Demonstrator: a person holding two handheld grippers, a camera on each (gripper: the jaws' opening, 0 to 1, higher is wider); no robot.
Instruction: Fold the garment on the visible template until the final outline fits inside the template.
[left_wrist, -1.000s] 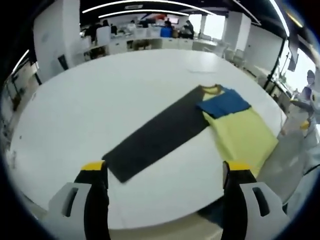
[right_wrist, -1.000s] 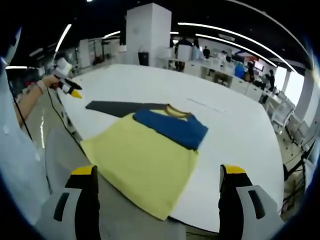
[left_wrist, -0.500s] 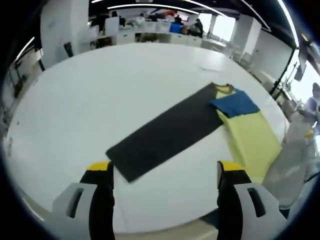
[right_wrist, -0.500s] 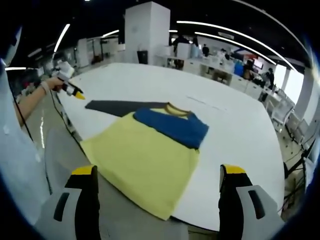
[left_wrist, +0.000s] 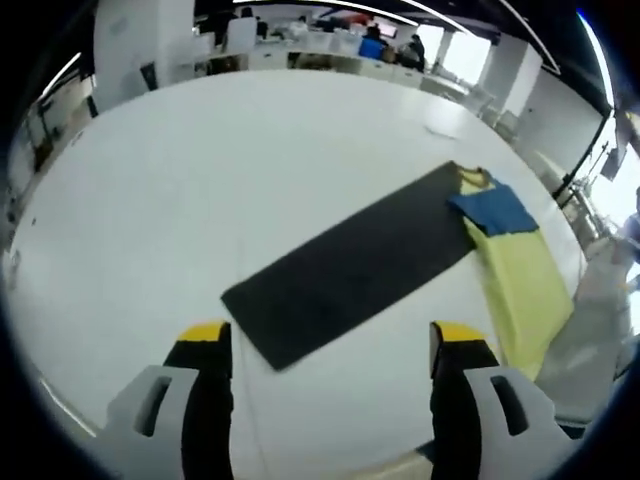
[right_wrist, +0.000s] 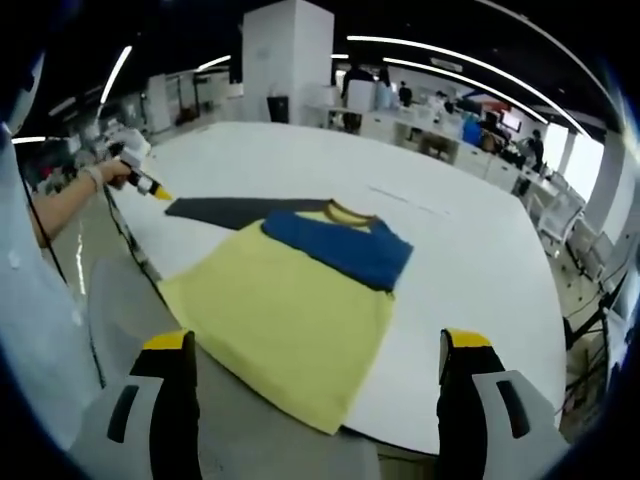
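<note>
A long dark grey template (left_wrist: 355, 275) lies flat on the big white table (left_wrist: 180, 190). At its far right end sits a folded yellow garment (left_wrist: 522, 290) with a blue fold (left_wrist: 497, 208) across its collar end. My left gripper (left_wrist: 330, 345) hovers open just short of the template's near end. In the right gripper view the yellow garment (right_wrist: 285, 325) with its blue fold (right_wrist: 340, 248) lies close ahead, overlapping the template's end (right_wrist: 235, 210). My right gripper (right_wrist: 315, 350) stands open above the garment's near edge. The left gripper (right_wrist: 135, 170), held by a hand, shows at far left.
The table's curved near edge (right_wrist: 385, 435) runs just under the garment, part of which hangs over it. Desks, chairs and people (left_wrist: 380, 45) stand beyond the far side. A white pillar (right_wrist: 285, 55) rises behind the table.
The left gripper view has moved forward over the table, so the template's near end now lies closer between the jaws. The right gripper view has barely shifted. The garment lies as before.
</note>
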